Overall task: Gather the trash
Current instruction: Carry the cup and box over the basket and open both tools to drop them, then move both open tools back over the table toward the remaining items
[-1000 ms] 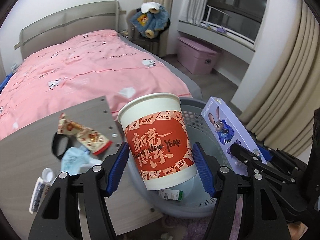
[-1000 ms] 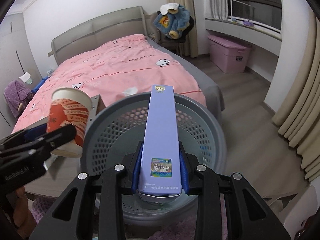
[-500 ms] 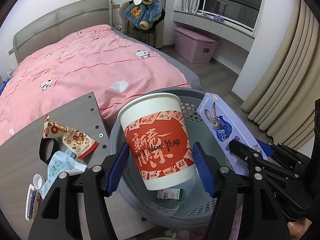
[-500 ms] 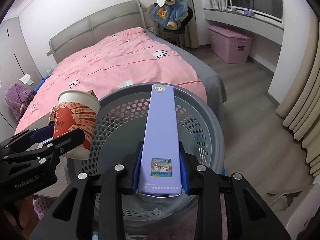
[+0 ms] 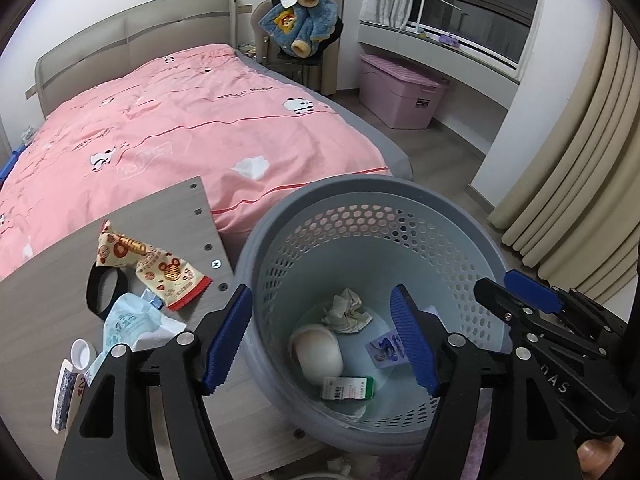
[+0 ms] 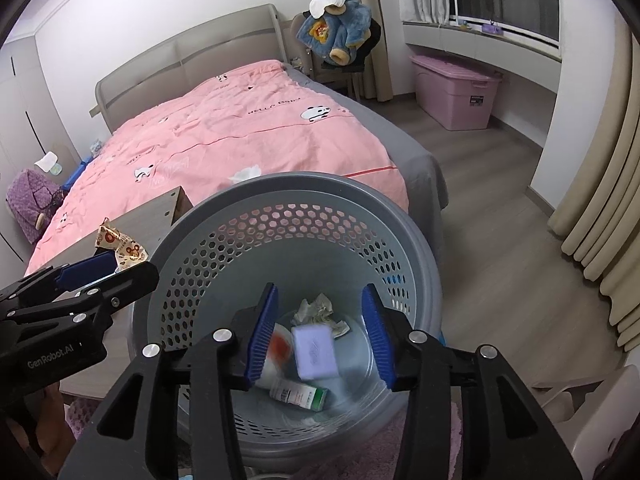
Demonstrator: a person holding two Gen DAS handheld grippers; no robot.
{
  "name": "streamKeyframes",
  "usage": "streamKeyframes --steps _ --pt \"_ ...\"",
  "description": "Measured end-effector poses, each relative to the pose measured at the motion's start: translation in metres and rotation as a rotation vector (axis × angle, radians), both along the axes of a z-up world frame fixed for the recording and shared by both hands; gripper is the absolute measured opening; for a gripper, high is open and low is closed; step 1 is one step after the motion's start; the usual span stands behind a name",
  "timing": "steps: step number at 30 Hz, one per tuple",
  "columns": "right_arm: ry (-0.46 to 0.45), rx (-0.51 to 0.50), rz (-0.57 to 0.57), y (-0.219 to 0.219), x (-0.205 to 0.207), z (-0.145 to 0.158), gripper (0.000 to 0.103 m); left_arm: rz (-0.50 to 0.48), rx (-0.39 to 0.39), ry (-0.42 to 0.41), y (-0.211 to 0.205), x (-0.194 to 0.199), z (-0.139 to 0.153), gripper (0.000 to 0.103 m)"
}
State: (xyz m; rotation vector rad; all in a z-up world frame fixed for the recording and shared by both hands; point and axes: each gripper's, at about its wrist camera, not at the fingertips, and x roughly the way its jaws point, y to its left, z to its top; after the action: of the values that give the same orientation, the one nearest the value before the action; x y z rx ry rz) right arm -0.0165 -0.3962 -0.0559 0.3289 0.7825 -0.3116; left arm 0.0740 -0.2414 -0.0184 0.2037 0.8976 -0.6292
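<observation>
A grey perforated bin (image 5: 372,192) (image 6: 304,190) stands beside a wooden desk. Inside lie the red-and-white paper cup (image 5: 318,354) (image 6: 276,346), the purple box (image 6: 314,352) (image 5: 386,348), a crumpled paper (image 5: 346,312) and a small green-and-white box (image 5: 348,388) (image 6: 300,394). My left gripper (image 5: 320,344) is open and empty above the bin's near rim. My right gripper (image 6: 322,338) is open and empty above the bin. On the desk (image 5: 40,320) lie snack wrappers (image 5: 152,264), a blue-white packet (image 5: 128,320) and a black ring (image 5: 102,290).
A bed with a pink cover (image 5: 180,120) fills the space behind the desk. A pink storage box (image 5: 400,92) stands under the window ledge, and a chair with a blue jacket (image 5: 300,28) by the headboard. Beige curtains (image 5: 580,180) hang at the right. A white cap (image 5: 82,354) and a tube lie at the desk's near edge.
Both grippers have opened. The paper cup dropped from the left one and the purple box from the right one; both now lie in the bin.
</observation>
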Motion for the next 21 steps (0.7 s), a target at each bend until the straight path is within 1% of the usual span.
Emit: streamKeyframes --steps 4,10,13,15,19,21 --pt "0.002 0.0 0.0 0.001 0.001 0.0 0.049 0.022 0.008 -0.015 0.004 -0.001 0.0 0.07" --pt "0.009 0.0 0.006 0.004 -0.001 -0.002 0.049 0.041 0.005 -0.012 0.012 0.001 -0.001 0.07" --pt "0.01 0.002 0.005 0.006 -0.001 -0.002 0.053 0.05 0.002 -0.012 0.016 -0.002 -0.001 0.07" --pt "0.01 0.001 0.006 0.006 -0.001 -0.002 0.054 0.054 0.002 -0.011 0.02 -0.002 -0.001 0.071" --pt "0.01 -0.001 0.008 0.01 -0.002 -0.002 0.061 0.064 0.003 -0.017 0.027 -0.004 0.0 0.071" --pt "0.012 -0.006 0.012 0.014 -0.002 -0.003 0.061 0.071 0.005 -0.027 0.031 -0.006 0.001 0.071"
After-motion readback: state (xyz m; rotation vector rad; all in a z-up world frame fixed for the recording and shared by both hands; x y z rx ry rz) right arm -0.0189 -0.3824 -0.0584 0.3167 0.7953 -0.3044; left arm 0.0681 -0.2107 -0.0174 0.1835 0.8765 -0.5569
